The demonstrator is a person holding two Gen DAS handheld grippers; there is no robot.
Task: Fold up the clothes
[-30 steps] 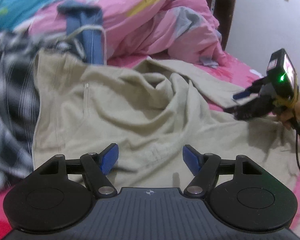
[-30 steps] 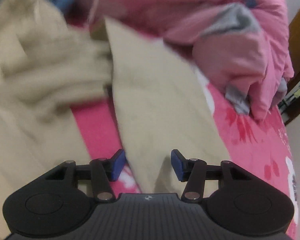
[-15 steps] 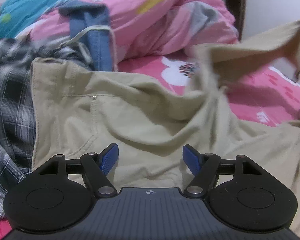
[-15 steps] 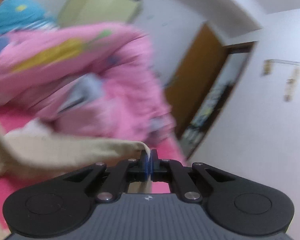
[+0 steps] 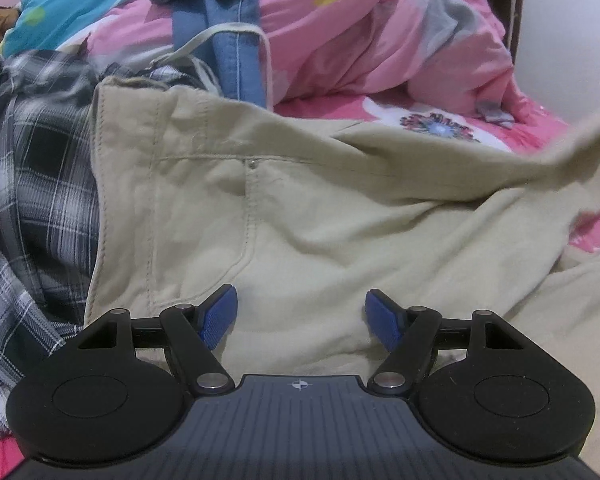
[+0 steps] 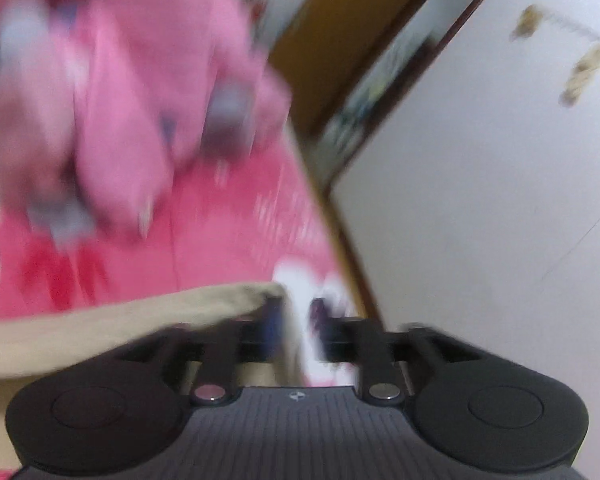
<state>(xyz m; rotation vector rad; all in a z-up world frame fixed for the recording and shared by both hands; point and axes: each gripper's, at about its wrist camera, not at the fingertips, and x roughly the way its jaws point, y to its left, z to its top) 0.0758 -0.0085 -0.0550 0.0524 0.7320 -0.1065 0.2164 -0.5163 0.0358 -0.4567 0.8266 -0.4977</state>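
Note:
Beige trousers (image 5: 300,220) lie spread on the pink bed, waistband to the left. My left gripper (image 5: 300,320) hovers low over their seat, open, with nothing between its blue pads. One trouser leg (image 5: 560,160) stretches up and away to the right edge of the left wrist view. In the blurred right wrist view, the end of that beige leg (image 6: 180,308) lies against the left finger of my right gripper (image 6: 296,320). Its jaws are opening, and the gap between the pads shows only bedsheet.
A plaid shirt (image 5: 32,200) lies left of the trousers and a blue denim piece (image 5: 228,40) behind them. A pink quilt (image 5: 380,32) is heaped at the back. The bed's right edge meets a white wall (image 6: 480,200) and a brown door frame (image 6: 332,20).
The right gripper shut on the trouser leg's end, swung it up and out to the right, and its jaws have now parted. The leg is pulled out straighter. The left gripper edged closer to the trousers.

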